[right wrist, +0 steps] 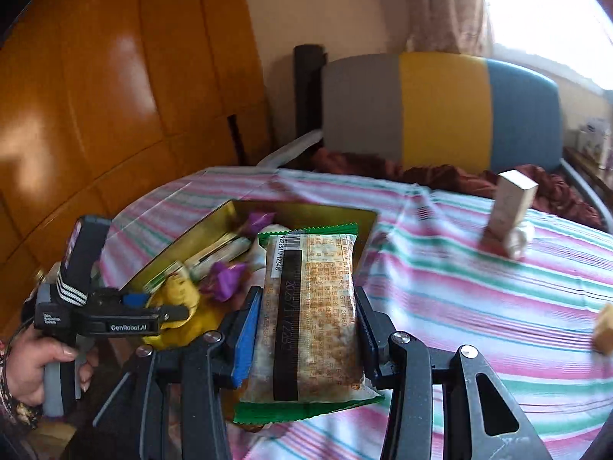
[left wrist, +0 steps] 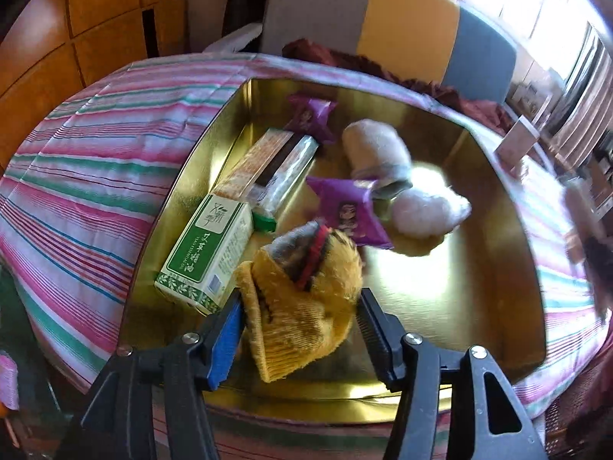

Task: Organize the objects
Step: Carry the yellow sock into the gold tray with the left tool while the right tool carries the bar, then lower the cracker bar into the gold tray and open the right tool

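Observation:
My left gripper (left wrist: 299, 306) is shut on a yellow knitted sock (left wrist: 306, 299) and holds it over the near part of a gold tin tray (left wrist: 440, 299). In the tray lie a green and white box (left wrist: 207, 253), a snack packet (left wrist: 276, 165), two purple wrapped candies (left wrist: 345, 211) and white rolled socks (left wrist: 421, 211). My right gripper (right wrist: 306, 299) is shut on a green-edged snack packet (right wrist: 310, 314), held just right of the tray (right wrist: 161, 264). The left gripper (right wrist: 126, 318) shows in the right wrist view with the yellow sock (right wrist: 176, 306).
The tray sits on a striped pink, green and white cloth (right wrist: 459, 287). A small beige box (right wrist: 509, 211) stands on the cloth at the far right, with a white item at its base. A yellowish object (right wrist: 603, 329) lies at the right edge. A chair (right wrist: 440, 111) stands behind the table.

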